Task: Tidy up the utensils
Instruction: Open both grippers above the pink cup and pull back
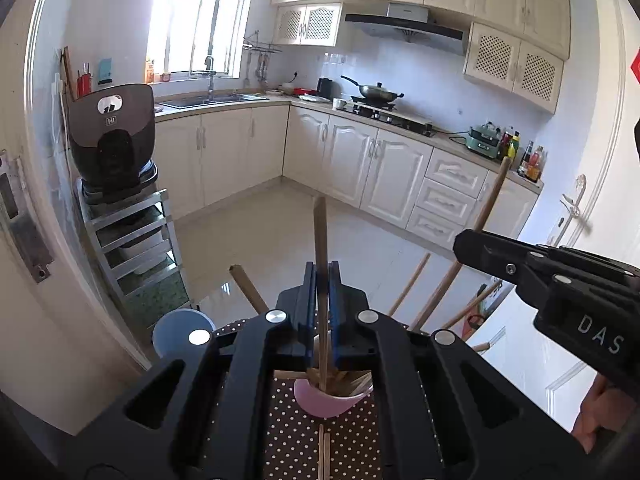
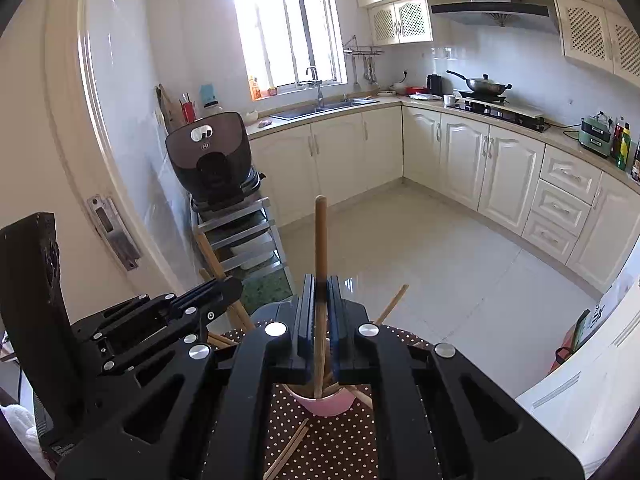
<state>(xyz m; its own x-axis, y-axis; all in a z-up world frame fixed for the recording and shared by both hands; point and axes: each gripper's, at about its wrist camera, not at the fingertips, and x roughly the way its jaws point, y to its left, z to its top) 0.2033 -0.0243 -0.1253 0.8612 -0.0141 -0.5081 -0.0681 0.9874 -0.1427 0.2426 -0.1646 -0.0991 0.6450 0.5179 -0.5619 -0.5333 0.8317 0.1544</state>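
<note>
Your left gripper (image 1: pixel 322 280) and right gripper (image 2: pixel 320 292) each clamp an upright chopstick (image 1: pixel 320 232), tips directly over the pink cup (image 1: pixel 328 404).

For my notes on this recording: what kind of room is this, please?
A home kitchen, most likely: a sink under the window, a wok on the stove below a range hood, and cream cabinets along the walls.
</note>
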